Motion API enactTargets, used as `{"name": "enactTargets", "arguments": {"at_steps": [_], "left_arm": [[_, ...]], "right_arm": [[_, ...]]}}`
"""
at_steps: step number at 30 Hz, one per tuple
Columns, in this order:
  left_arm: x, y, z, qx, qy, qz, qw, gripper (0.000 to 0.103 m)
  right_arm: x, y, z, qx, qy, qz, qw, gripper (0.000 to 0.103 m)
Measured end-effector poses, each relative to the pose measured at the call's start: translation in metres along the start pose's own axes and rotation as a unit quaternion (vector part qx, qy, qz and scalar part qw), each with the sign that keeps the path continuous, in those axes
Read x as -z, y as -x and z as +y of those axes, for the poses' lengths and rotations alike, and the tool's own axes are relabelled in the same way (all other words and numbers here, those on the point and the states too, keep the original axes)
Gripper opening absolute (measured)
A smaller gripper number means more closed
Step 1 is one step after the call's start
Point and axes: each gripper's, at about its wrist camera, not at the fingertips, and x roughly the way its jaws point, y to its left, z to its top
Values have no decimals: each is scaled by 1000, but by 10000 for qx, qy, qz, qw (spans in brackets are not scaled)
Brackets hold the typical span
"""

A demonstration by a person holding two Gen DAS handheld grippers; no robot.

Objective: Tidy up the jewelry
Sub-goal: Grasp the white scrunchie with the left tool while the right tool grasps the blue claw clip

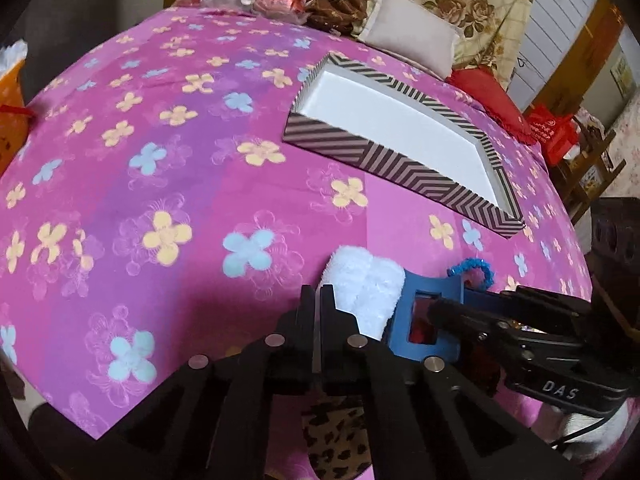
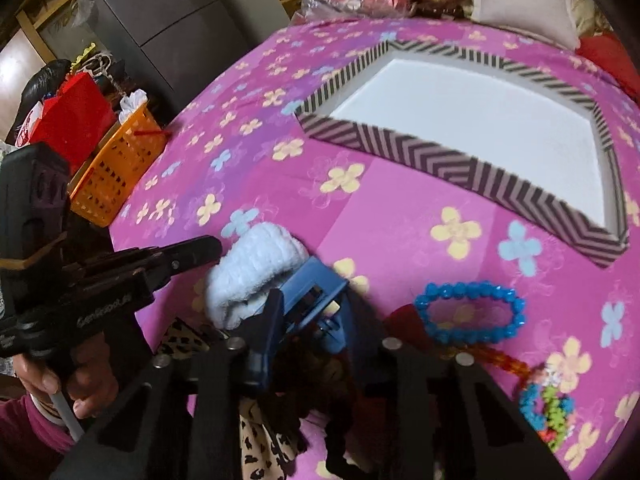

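Left claw (image 1: 318, 300) fully closed beside the white scrunchie (image 1: 366, 294); right claw (image 2: 310, 312) clamps the stiff, light, likely slippery blue clip (image 2: 304, 300) near the bed's front edge, best held across its body.

The left gripper (image 1: 318, 300) sits at the bottom centre of its own view, fingers pressed together with nothing between them. In the right view it enters from the left edge, held by a bare hand (image 2: 60, 376) (a magenta sleeve shows below). The right gripper (image 2: 310, 312) sits at bottom centre, jaws narrowed around a blue clip (image 2: 308, 300).
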Motion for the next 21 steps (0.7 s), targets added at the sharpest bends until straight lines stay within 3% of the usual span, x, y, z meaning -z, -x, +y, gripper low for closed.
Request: {"name": "enactTargets", "arguments": {"at_steps": [2,4,11,16,21], "left_arm": [[0,-3,2,117,95,47,9999,9],[0,-5,3,209,173,59,9996,31],[0,-12,14,757,686,249,9945,34],[2,-13,13,1050,794,248,9910,35],[3,-23,5,1009,683,390,9918,39]], "right_arm": [[1,-1,2,-27,77,-38,10000,27],[3,0,4,-29,179,-89,9998,25],[0,7,-5,115,259,-254,9993,15],[-10,13,-21,167,70,-429,9989,14],[-13,10,-36,-6,-264,-416,9988,14]]}}
